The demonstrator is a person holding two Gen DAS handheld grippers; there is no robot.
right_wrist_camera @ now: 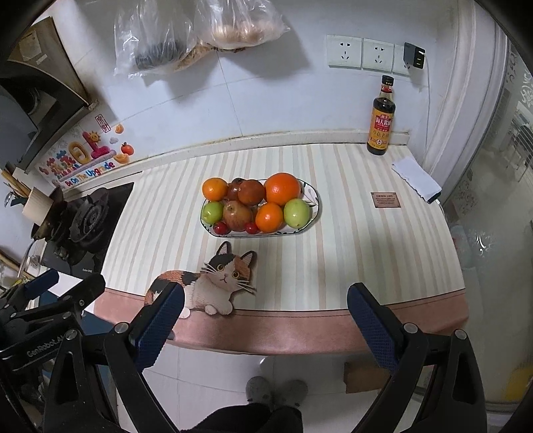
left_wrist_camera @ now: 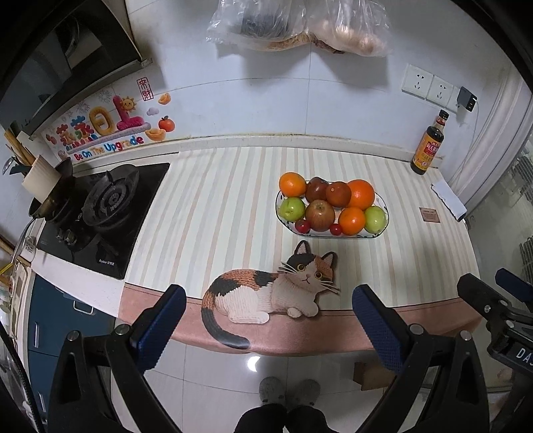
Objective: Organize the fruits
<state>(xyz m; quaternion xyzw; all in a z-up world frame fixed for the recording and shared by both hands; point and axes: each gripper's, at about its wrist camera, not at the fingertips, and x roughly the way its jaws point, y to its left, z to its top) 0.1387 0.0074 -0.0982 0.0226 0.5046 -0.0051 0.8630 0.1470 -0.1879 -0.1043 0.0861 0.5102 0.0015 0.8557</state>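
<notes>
An oval white bowl (left_wrist_camera: 381, 200) (right_wrist_camera: 312, 195) stands on the striped counter, piled with fruit: oranges (left_wrist_camera: 359, 194) (right_wrist_camera: 281, 188), green apples (left_wrist_camera: 291, 208) (right_wrist_camera: 296, 213), red apples (left_wrist_camera: 319, 215) (right_wrist_camera: 237, 215) and small red cherry-like fruits (left_wrist_camera: 303, 225) (right_wrist_camera: 220, 227). My left gripper (left_wrist_camera: 268, 299) is open and empty, held off the counter's front edge, well short of the bowl. My right gripper (right_wrist_camera: 265, 298) is open and empty, also in front of the counter edge. Each gripper shows at the edge of the other's view.
A cat-shaped mat (left_wrist_camera: 266, 289) (right_wrist_camera: 213, 283) lies at the counter's front edge before the bowl. A gas stove (left_wrist_camera: 103, 206) (right_wrist_camera: 80, 226) is at the left. A sauce bottle (left_wrist_camera: 428, 146) (right_wrist_camera: 381, 120) stands at the back right, with a white packet (right_wrist_camera: 416, 178) nearby. Plastic bags (left_wrist_camera: 299, 26) hang on the wall.
</notes>
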